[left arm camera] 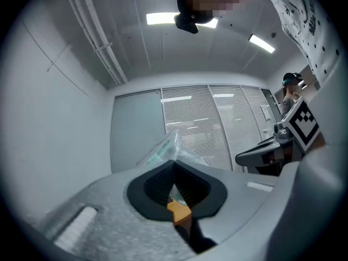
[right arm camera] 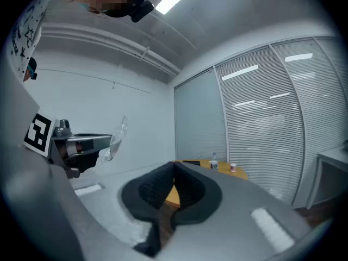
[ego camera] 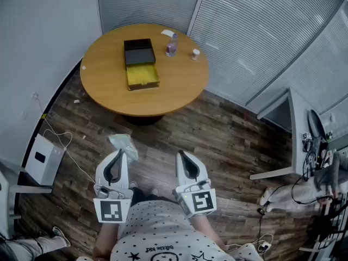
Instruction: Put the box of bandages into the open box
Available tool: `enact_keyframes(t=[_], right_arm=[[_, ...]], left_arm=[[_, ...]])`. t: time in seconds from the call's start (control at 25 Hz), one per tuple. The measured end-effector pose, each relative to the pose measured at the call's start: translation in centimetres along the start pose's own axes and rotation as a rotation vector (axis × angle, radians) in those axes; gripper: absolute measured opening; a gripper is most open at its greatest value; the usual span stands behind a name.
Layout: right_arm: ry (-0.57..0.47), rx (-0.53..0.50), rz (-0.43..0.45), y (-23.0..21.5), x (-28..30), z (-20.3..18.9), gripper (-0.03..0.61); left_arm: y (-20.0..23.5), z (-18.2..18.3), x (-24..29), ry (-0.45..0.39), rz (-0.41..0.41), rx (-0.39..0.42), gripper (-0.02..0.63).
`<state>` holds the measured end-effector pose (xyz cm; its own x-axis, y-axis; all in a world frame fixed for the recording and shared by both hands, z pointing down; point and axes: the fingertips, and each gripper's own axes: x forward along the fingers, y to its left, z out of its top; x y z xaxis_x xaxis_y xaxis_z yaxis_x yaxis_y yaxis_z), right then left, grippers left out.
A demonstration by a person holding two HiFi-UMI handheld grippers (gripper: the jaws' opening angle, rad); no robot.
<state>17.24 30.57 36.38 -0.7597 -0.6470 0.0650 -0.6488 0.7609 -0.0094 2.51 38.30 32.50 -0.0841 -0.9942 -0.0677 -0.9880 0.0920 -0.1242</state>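
**Cool, even ceiling light; heavy fisheye**

Ceiling strip lights [left arm camera: 163, 18] blow out white in both gripper views, and the edges bend into black vignettes. The left gripper [left arm camera: 174, 163] blurs near the lens. The head view is even and slightly soft, with shadow under the round table [ego camera: 179, 86].

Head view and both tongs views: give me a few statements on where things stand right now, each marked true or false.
1. The left tongs are shut on a clear plastic packet. True.
2. The right tongs hold a bottle. False: they are shut on nothing; the bottle stands on the table.
3. The packet lies inside the open box. False: it is in the left tongs, over the floor and well short of the table.
4. The open box sits on the round table, its yellow inside showing. True.
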Motion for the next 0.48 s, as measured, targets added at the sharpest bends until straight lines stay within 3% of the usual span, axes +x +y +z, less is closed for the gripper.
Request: enact_keyframes(t=[0.48], right_arm=[[-0.041,0.004,0.023,-0.6,-0.4,0.5,0.003]], left_arm=[[-1.6,0.3,0.3,-0.006,0.005,-0.002,0.011]])
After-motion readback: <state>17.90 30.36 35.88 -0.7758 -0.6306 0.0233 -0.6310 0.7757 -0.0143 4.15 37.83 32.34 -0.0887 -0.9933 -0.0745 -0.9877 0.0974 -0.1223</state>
